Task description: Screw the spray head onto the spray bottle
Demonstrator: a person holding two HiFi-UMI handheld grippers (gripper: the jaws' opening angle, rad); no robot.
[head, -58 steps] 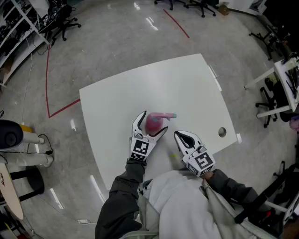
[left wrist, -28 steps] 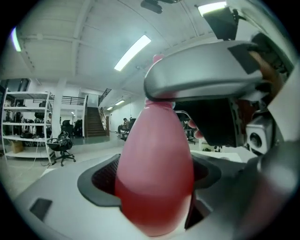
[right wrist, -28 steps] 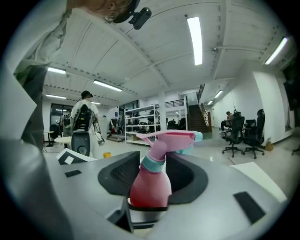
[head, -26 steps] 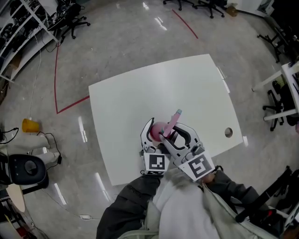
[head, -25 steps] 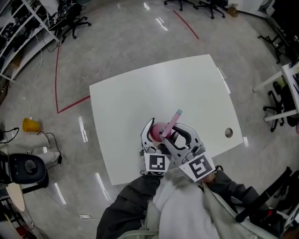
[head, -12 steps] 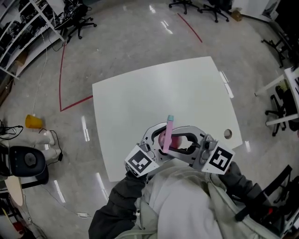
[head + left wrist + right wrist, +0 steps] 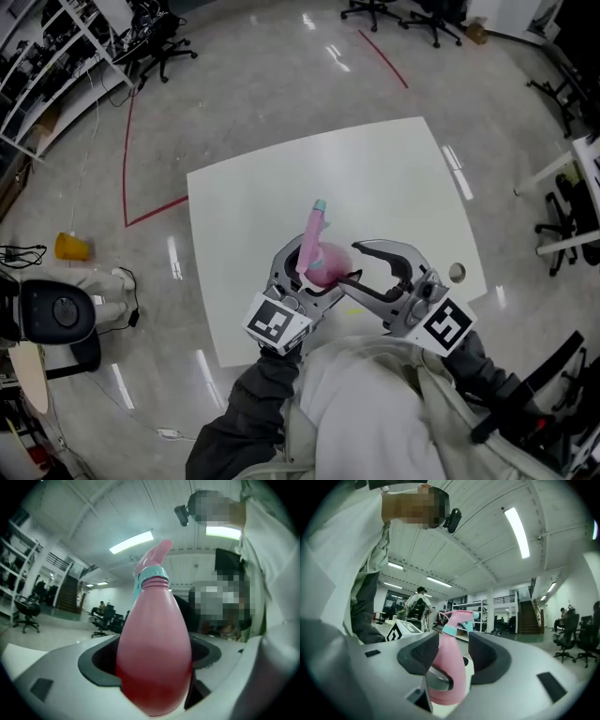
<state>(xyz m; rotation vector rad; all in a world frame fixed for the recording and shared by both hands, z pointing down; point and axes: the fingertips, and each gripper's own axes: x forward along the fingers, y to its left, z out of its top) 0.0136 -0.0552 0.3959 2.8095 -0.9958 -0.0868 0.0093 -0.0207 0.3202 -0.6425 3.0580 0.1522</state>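
A pink spray bottle [image 7: 325, 263] hangs above the near part of the white table [image 7: 394, 178]. Its pink spray head [image 7: 311, 231] sits on a teal collar and points away from me. My left gripper [image 7: 309, 269] is shut on the bottle's belly, which fills the left gripper view [image 7: 154, 667], the head [image 7: 151, 569] above it. My right gripper [image 7: 358, 264] comes in from the right. Its jaws have just been opening, and the bottle's body [image 7: 447, 667] stands between them in the right gripper view with a gap on the right side. The head [image 7: 459, 617] rises above the right gripper [image 7: 454, 660].
The table has a round hole [image 7: 456, 272] near its right front corner. Around it lie grey floor with red tape lines [image 7: 150, 211], office chairs [image 7: 159, 42] at the back, shelving at far left and a yellow object [image 7: 70, 247] on the floor.
Both grippers have risen with the bottle. The spray head has swung from pointing up-right to pointing straight away. The right gripper has drawn back to the bottle's right side with wider jaws.
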